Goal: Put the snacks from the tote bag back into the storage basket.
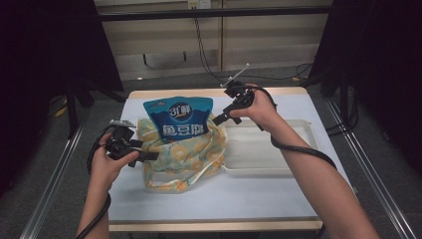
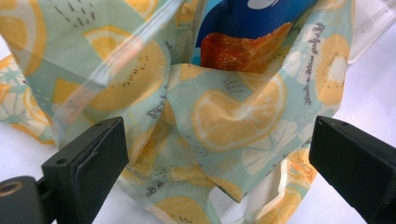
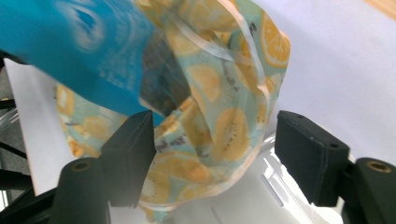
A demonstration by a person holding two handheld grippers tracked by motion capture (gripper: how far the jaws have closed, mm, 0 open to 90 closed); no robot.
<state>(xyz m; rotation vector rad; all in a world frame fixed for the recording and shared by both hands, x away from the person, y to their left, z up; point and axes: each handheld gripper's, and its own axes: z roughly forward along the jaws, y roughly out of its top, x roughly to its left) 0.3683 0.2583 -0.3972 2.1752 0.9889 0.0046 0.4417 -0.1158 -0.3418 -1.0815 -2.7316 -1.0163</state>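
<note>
While the table (image 1: 209, 204) is covered in white, a fruit-print bag (image 1: 184, 154) is seen slumped at its middle, and that bag is taken as landmark. A white tray (image 1: 268, 149) is laid touching the bag's right side. A blue pouch (image 1: 178, 119) is stood upright inside the bag, its top sticking out above the rim. The left gripper (image 1: 149, 157) is held at the bag's left edge, jaws spread wide, cloth between them but not pinched. The right gripper (image 1: 219, 119) is held just above the bag's right rim, jaws released, nothing grasped.
</note>
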